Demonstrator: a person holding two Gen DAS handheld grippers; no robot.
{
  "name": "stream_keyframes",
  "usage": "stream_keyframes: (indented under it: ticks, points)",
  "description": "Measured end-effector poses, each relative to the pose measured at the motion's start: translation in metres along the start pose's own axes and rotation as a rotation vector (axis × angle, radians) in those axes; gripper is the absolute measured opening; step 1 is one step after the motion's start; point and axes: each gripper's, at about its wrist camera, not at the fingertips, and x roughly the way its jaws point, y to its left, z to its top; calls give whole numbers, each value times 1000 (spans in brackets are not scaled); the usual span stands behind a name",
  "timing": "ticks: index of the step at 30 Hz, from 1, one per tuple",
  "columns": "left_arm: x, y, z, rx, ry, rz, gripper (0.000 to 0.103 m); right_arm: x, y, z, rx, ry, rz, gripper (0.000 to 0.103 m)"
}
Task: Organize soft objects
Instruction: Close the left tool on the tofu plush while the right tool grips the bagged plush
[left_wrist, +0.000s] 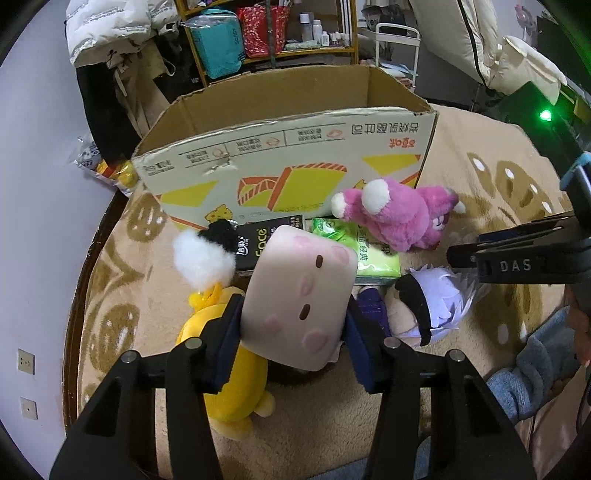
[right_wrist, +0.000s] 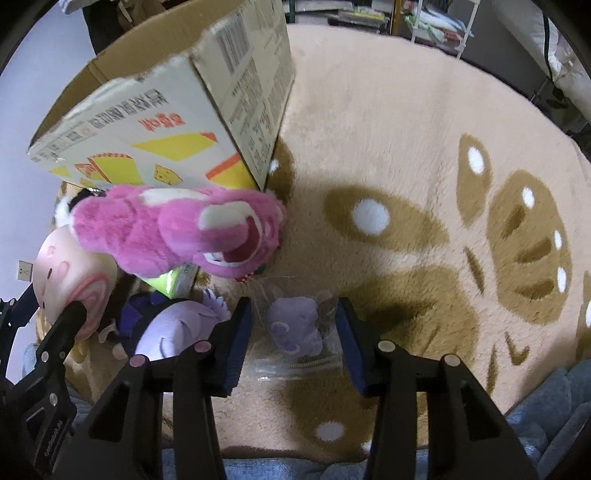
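My left gripper is shut on a pale pink square plush with a face and rosy spots, held above the rug. Under and around it lie a yellow plush, a white and black pom-pom toy, a pink bear plush and a lavender-haired doll. My right gripper is shut on a clear bag holding a small purple plush, with its shadow on the rug below. The pink bear lies against the open cardboard box.
A black tissue pack and a green tissue pack lie in front of the box. A beige round rug with brown patterns covers the floor. A blue sleeve is at the right. Shelves and a white cart stand behind the box.
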Motion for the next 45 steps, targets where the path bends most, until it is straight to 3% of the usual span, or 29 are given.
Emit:
stream_keyframes:
  ticks: [9,16,27,36,45]
  points:
    - [-20,7,-3,-29,-55,32,51,-56,-4,-11,7,-134,24,48]
    - [-42,17,-3,-66,-116,50,50,-106,1,-21,2,-296,71,48]
    - [-70,25,-4,-82,-207,95,49,-117,11,-33,-75,-500,114,48]
    - [-85,36,-1,-114,-273,137,49,-123,14,-32,-84,-553,137,48]
    - [-113,47,11,-140,-403,174,49,-134,14,-24,-87,-635,140,48]
